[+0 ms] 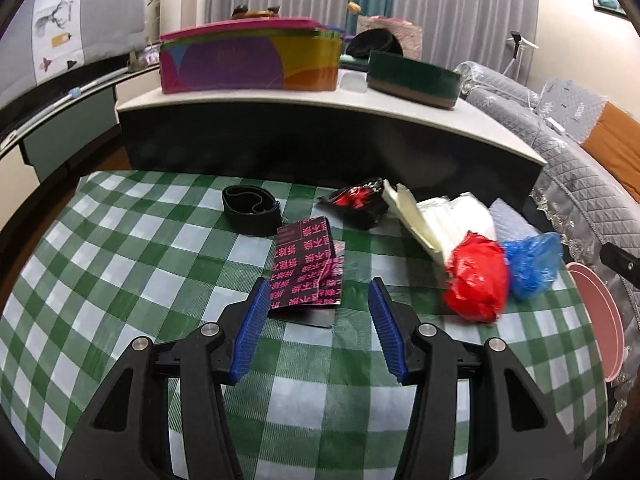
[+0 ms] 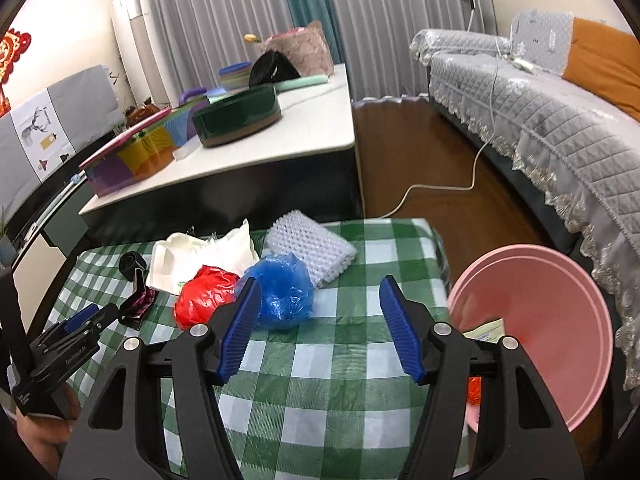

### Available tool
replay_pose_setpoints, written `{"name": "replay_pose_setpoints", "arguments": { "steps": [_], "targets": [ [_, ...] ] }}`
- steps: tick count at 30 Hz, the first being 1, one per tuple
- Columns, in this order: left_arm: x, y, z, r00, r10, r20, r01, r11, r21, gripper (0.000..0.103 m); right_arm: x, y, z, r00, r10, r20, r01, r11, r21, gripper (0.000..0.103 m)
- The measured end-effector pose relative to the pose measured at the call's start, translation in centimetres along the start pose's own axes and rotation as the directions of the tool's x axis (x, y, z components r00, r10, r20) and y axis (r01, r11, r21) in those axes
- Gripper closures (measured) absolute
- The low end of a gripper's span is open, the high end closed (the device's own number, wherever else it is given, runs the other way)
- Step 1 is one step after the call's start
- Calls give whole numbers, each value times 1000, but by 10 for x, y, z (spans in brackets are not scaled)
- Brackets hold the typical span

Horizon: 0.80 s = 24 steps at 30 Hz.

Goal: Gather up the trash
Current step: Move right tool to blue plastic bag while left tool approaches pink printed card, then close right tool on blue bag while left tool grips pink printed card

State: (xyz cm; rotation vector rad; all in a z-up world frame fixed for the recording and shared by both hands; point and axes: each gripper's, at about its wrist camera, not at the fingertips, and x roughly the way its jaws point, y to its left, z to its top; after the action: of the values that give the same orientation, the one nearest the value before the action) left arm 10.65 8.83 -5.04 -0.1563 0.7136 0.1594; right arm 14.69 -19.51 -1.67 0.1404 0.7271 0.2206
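Note:
Trash lies on a green checked table [image 1: 120, 264]. My left gripper [image 1: 318, 294] is open just before a black wrapper with pink characters [image 1: 306, 266]. Beyond lie a black-red packet [image 1: 358, 200], a black band [image 1: 250, 208], white paper packaging [image 1: 440, 216], a red crumpled bag [image 1: 478, 282] and a blue crumpled bag [image 1: 532, 260]. My right gripper [image 2: 320, 294] is open above the table, its left finger close to the blue bag [image 2: 282, 294]; the red bag [image 2: 204, 294] lies beside it. A pink bin [image 2: 560, 320] with some trash inside stands at the table's right edge.
Bubble wrap [image 2: 310, 246] lies at the table's far side. A low white-topped table [image 1: 320, 100] behind holds a colourful box [image 1: 248, 58] and a green round tin [image 1: 412, 76]. A grey-covered sofa [image 2: 540, 120] runs along the right, with a white cable [image 2: 436, 188] on the wooden floor.

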Motion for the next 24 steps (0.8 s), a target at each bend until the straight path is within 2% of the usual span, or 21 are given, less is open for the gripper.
{"name": "replay_pose_setpoints", "arguments": {
  "steps": [10,14,17,19,20,22,24],
  "targets": [
    [26,6,0,998,29,-57,-30,999,-13,54,38,8,-5,998,25,-66,-24,1000,5,42],
    [31,9,1,997,37,-74,-39,999,-26,62,46,12,-7,996,24,-82,-24,1000,4,44],
    [33,8,1,996,42,-79,-43,999,-20,64,50,13,-7,996,21,-91,-21,1000,0,50],
    [33,6,1,996,46,-79,-47,999,-15,68,53,14,-8,994,27,-102,-28,1000,-1,64],
    [33,6,1,996,47,-81,-48,999,-13,77,54,14,-9,993,33,-109,-33,999,-1,68],
    [32,6,1,995,52,-82,-53,999,-8,79,56,15,-10,992,43,-121,-44,999,-5,90],
    [29,5,1,996,53,-74,-54,999,-7,82,55,17,-10,991,53,-125,-55,998,-12,97]
  ]
}}
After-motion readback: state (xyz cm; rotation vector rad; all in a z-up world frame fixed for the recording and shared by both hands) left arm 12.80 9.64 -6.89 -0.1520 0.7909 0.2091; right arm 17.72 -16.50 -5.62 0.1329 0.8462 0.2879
